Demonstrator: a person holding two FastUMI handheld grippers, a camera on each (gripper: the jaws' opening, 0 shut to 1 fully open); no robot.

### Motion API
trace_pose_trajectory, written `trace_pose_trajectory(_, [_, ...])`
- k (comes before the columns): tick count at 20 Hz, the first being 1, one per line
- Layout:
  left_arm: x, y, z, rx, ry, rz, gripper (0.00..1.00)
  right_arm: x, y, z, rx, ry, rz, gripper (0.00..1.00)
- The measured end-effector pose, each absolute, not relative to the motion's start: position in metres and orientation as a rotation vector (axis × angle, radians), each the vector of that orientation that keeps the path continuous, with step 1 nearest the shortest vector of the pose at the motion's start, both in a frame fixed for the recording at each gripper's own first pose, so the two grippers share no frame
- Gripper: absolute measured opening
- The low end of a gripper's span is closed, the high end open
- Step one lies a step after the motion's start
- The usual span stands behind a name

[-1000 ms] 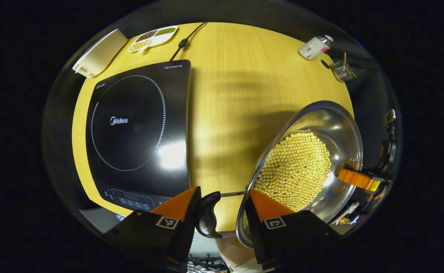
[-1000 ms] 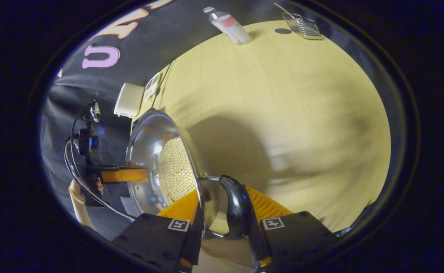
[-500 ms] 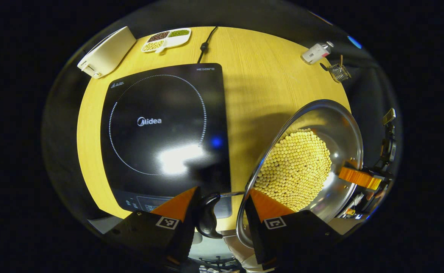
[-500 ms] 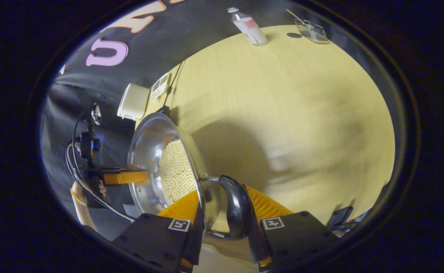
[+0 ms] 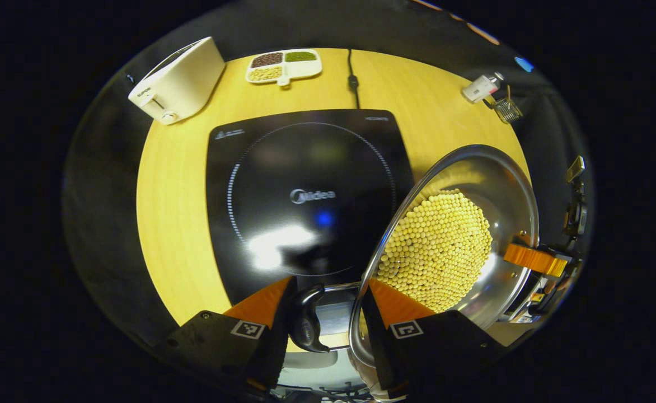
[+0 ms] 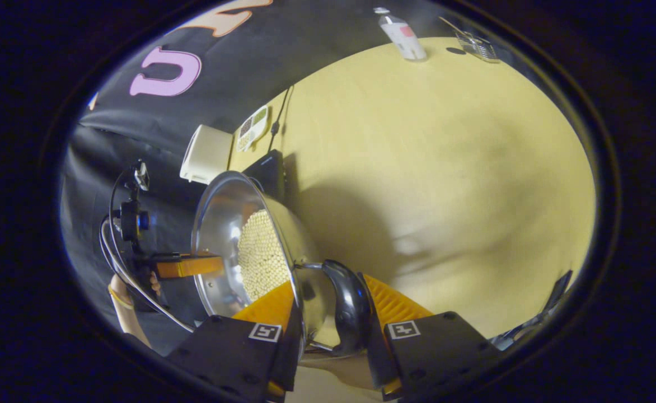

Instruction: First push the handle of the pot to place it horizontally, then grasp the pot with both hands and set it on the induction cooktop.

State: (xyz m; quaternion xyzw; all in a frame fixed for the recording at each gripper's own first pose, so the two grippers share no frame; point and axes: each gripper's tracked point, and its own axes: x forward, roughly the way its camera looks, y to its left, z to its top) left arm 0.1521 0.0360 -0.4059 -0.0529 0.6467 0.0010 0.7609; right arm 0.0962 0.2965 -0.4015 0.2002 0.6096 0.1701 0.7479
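A steel pot point(image 5: 490, 184) filled with yellow beans point(image 5: 434, 246) hangs tilted above the wooden table. My left gripper point(image 5: 331, 282) is shut on the pot's black side handle point(image 5: 308, 322) and rim, with one finger inside the pot. On the opposite side, my right gripper point(image 6: 328, 280) is shut on the other black handle point(image 6: 350, 313) and rim of the pot point(image 6: 221, 224). The black induction cooktop point(image 5: 283, 168) lies just left of the pot, partly under its edge, and its corner point(image 6: 266, 168) shows behind the pot in the right gripper view. Each gripper shows on the far rim in the other view.
A white appliance point(image 5: 179, 78), a divided dish of beans point(image 5: 283, 64) and the cooktop's cord point(image 5: 352, 78) sit at the table's far edge. A bottle point(image 5: 480, 88) and a small wire basket point(image 5: 507, 109) stand at the far right corner. Bare table point(image 6: 445, 168) spreads right of the pot.
Both grippers have carried the pot leftwards, so the cooktop has slid from the left to the middle of the left gripper view. Both grips are unchanged.
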Motion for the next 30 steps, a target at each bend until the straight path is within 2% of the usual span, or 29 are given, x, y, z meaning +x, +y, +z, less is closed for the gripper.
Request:
trace_pose_trajectory(7, [0.146, 0.031, -0.404, -0.057, 1.370, 0.051, 0.66, 0.106, 0.378, -0.427, 0.479, 1.264, 0.420, 0.53])
trace_pose_trajectory(8, [0.146, 0.030, -0.405, -0.052, 1.361, 0.055, 0.66, 0.108, 0.387, -0.428, 0.487, 1.253, 0.423, 0.43])
trace_pose_trajectory(9, [0.147, 0.031, -0.404, -0.047, 1.351, 0.057, 0.66, 0.111, 0.393, -0.429, 0.494, 1.241, 0.425, 0.52])
trace_pose_trajectory(10, [0.146, 0.031, -0.403, -0.042, 1.345, 0.058, 0.66, 0.114, 0.399, -0.430, 0.505, 1.224, 0.429, 0.52])
trace_pose_trajectory(11, [0.145, 0.028, -0.406, -0.041, 1.341, 0.057, 0.67, 0.122, 0.403, -0.430, 0.513, 1.200, 0.427, 0.41])
trace_pose_trajectory(12, [0.145, 0.027, -0.408, -0.044, 1.330, 0.058, 0.66, 0.127, 0.407, -0.429, 0.520, 1.178, 0.422, 0.51])
trace_pose_trajectory(27, [0.147, 0.035, -0.407, 0.017, 1.207, 0.071, 0.70, 0.183, 0.425, -0.422, 0.622, 1.017, 0.402, 0.51])
trace_pose_trajectory(28, [0.148, 0.035, -0.406, 0.017, 1.201, 0.073, 0.70, 0.185, 0.425, -0.422, 0.624, 1.009, 0.403, 0.40])
trace_pose_trajectory(30, [0.147, 0.035, -0.406, 0.013, 1.192, 0.081, 0.70, 0.189, 0.427, -0.422, 0.630, 0.994, 0.406, 0.40])
